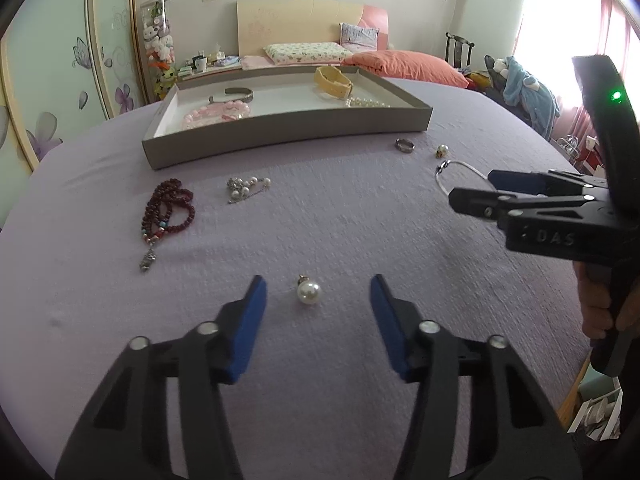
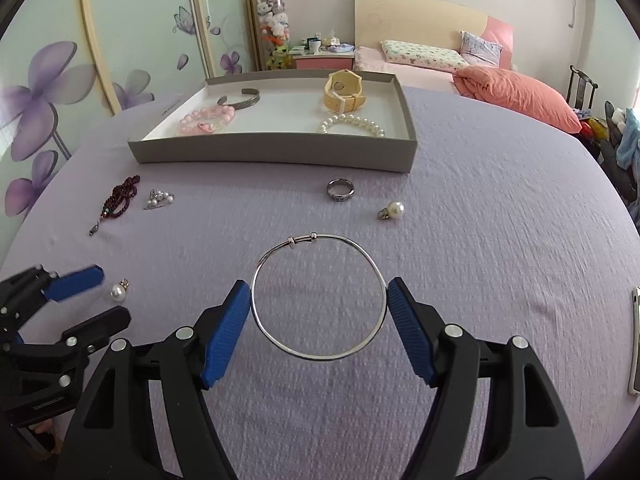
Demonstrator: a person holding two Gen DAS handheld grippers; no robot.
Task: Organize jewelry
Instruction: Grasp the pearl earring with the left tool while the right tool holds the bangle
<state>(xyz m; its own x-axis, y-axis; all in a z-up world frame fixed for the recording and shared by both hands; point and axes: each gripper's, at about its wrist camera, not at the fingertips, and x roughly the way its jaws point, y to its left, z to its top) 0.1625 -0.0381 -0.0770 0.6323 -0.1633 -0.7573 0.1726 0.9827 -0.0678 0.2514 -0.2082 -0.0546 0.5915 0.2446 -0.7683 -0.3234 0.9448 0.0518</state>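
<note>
Right gripper: you pinch the bangle across its width; thin, stiff, slippery.
Left gripper: spread wide; pearl earring between fingers, rolls easily.

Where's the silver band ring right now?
The silver ring lies on the purple cloth, just in front of the grey tray near its right end, with a pearl pendant to its right and the bangle nearer the camera.

Daylight, bright; window at right blown out, pink glare; soft faint shadows on bedspread; strong fisheye bending, dark vignette corners; centre sharp, edges slightly soft
</note>
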